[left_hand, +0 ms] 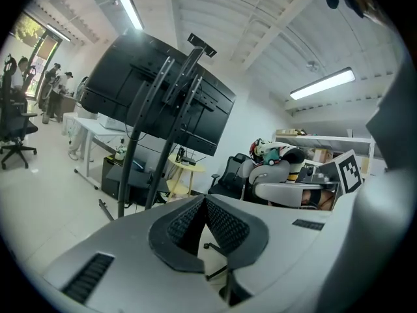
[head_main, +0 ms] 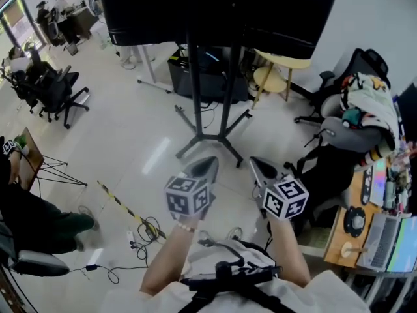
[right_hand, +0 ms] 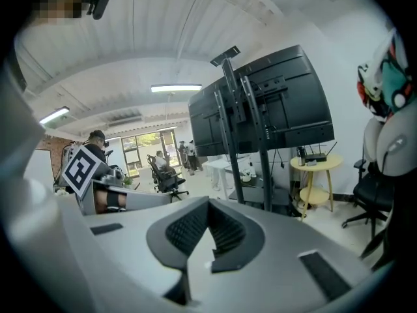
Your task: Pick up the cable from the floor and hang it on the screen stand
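The screen stand [head_main: 207,77] rises ahead of me, its black screen [head_main: 221,5] at the top of the head view and its legs spread on the pale floor. A dark cable [head_main: 139,240] lies on the floor at the lower left, near a yellow-black strip [head_main: 120,204]. My left gripper [head_main: 210,163] and right gripper [head_main: 255,163] are held side by side in front of the stand's base, both shut with nothing in them. The stand [left_hand: 156,109] also shows beyond the left gripper [left_hand: 204,201], and the stand [right_hand: 251,129] beyond the right gripper [right_hand: 208,207].
Black office chairs [head_main: 55,90] stand at the left, and a chair piled with clothes [head_main: 365,103] at the right. A desk with a laptop [head_main: 384,240] is at the lower right. A yellow side table [head_main: 287,64] sits behind the stand. A seated person [head_main: 39,220] is at the far left.
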A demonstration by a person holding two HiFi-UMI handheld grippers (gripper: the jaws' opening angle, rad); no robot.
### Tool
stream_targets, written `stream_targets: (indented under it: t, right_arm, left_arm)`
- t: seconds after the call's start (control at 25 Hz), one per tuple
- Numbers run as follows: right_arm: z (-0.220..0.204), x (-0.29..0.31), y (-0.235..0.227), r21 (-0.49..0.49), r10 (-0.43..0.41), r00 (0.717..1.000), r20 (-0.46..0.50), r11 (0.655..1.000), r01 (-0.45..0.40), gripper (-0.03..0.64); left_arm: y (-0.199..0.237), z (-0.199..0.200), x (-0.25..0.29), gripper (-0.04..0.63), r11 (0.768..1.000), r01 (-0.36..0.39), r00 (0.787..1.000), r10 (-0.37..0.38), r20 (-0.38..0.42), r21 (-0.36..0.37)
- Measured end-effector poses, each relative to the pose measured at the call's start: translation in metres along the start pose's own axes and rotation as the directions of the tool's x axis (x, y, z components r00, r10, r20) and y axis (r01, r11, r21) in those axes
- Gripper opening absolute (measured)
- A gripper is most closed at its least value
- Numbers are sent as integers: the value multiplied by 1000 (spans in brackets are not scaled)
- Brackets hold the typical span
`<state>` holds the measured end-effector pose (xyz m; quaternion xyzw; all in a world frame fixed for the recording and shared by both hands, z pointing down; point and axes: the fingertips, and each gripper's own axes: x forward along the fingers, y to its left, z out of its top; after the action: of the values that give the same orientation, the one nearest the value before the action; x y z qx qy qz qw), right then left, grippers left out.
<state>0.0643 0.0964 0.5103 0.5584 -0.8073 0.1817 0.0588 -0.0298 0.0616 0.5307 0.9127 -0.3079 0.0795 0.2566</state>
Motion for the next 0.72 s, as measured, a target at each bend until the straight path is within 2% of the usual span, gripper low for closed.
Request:
stream_targets:
  t: [0.36,0.72]
  right_arm:
    - [8,-39,-13,-1,-37,999,36,999,37,0]
    - [12,-47,-23,-9,-35,998,47,999,36,0]
  left_arm:
    - [-36,-2,3,8,999,32,999,-32,2,27]
    - [-52,-4,12,8,999,40,999,-40,-3,36]
